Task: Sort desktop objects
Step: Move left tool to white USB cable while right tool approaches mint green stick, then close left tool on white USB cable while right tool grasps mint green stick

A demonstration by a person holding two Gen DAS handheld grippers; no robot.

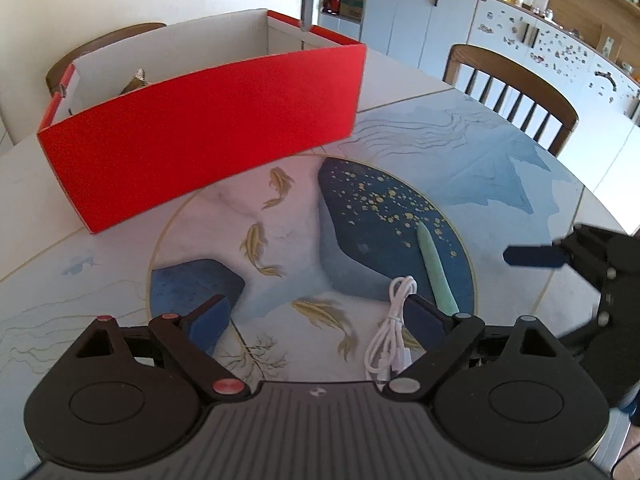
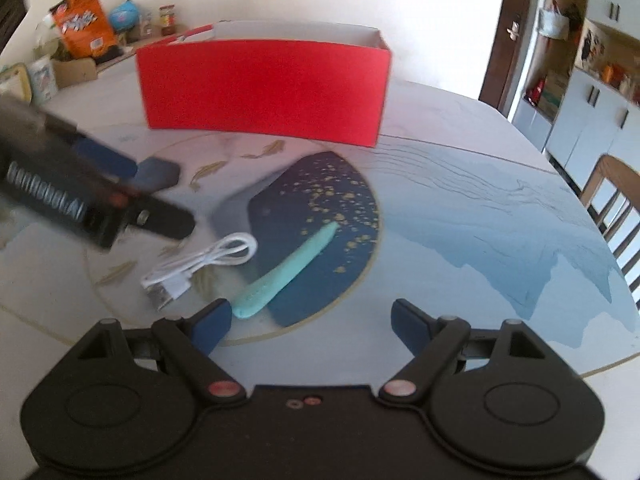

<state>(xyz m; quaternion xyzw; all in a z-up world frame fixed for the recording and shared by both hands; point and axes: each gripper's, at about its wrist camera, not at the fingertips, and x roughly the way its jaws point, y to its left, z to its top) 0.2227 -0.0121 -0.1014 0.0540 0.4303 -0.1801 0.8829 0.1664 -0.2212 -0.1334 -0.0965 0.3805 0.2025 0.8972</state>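
Broadly, a sorting scene on a painted dining table.

Surface: round pale marble-look table [image 2: 460, 128] with a central inlaid disc painted with gold fish and a dark blue gold-speckled patch; blue mountain wash toward 3 o'clock in the right wrist view.

Box: red cardboard box with white inside [image 2: 262, 90], open-topped, standing on the table at 12 o'clock, beyond the disc; something brownish shows inside its left end in the left wrist view, too small to identify.

Case: mint-green slim soft pencil-like case [image 2: 286, 276] lying flat on the dark blue patch, just beside the cable, not touching either gripper.

Cable: white coiled charging cable [image 2: 200, 266] on the disc, at 9 o'clock of the case.

Left gripper [image 1: 320, 322]: blue-padded jaws spread wide, nothing between them; cable beside its right pad.

Right gripper [image 2: 310, 322]: jaws spread wide, empty; the case's near end lies by its left pad.

Room: white-grey cabinets [image 1: 416, 12] and wooden shelves at 1 o'clock, wooden slat-back chair [image 1: 516, 88] at the table's edge, orange cereal-type carton [image 2: 82, 20] and jars at 10 o'clock, dark brown door frame [image 2: 504, 32].
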